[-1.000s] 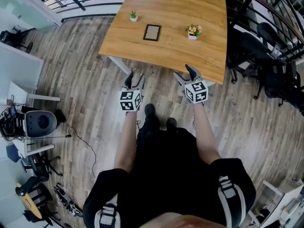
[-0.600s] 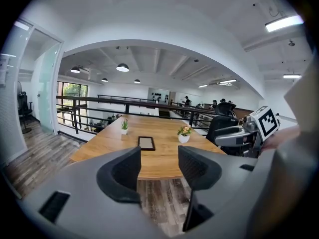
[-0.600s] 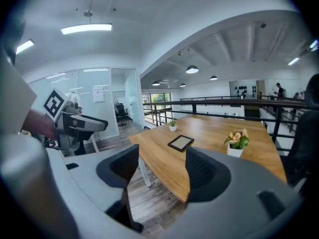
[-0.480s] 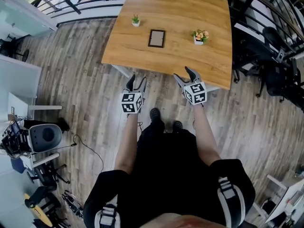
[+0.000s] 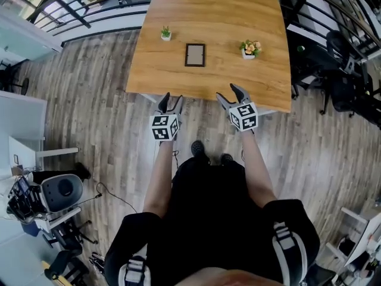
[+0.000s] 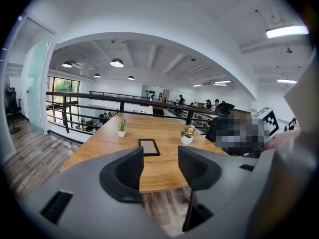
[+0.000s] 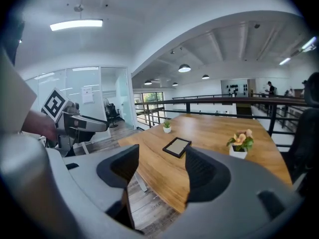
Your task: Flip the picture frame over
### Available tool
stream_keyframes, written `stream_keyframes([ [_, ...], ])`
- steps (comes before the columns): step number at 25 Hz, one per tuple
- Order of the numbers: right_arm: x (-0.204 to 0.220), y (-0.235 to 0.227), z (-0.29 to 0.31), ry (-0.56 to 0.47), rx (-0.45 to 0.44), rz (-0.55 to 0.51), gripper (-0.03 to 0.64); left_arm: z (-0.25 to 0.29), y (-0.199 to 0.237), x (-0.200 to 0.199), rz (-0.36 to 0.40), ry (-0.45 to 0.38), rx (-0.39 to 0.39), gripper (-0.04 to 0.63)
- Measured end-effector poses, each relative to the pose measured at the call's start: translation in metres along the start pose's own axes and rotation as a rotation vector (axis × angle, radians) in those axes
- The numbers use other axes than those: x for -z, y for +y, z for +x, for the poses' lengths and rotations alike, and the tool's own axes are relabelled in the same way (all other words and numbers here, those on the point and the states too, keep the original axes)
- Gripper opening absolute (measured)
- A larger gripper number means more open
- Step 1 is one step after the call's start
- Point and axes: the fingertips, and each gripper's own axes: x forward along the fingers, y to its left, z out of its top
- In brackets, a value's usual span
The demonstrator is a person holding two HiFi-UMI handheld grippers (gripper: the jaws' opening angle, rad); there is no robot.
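My left fingers [image 6: 124, 172] stand apart with nothing between them, and so do my right fingers [image 7: 122, 166]. Both pairs hang over the plank floor [image 5: 107, 118], just short of the near edge of the surface [image 5: 208, 83]. That edge runs clear across in front of me. The frame [image 5: 194, 55] lies flat near the middle of the surface, well away from every edge, with bare wood all round it. A green plant [image 5: 166, 33] stands to its left and a pot of flowers [image 5: 250, 47] to its right, both apart from it. Dark chairs [image 5: 339, 82] crowd the right side, and a railing [image 5: 89, 8] runs off to the left. The frame is a small rectangle with a thin dark border and a pale panel.
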Motion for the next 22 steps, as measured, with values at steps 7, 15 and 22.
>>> stream_keyframes([
  [7,-0.007,-0.001,0.014,-0.006,0.049,0.025,0.288,0.017,0.003,-0.003,0.03,0.02,0.074,0.233],
  [15,-0.006,0.011,0.026,-0.004,0.067,0.03,0.288,0.019,0.024,-0.008,0.045,0.026,0.088,0.233],
  [22,-0.008,0.006,0.038,-0.002,0.076,0.047,0.288,0.027,0.036,-0.009,0.042,0.031,0.088,0.233],
])
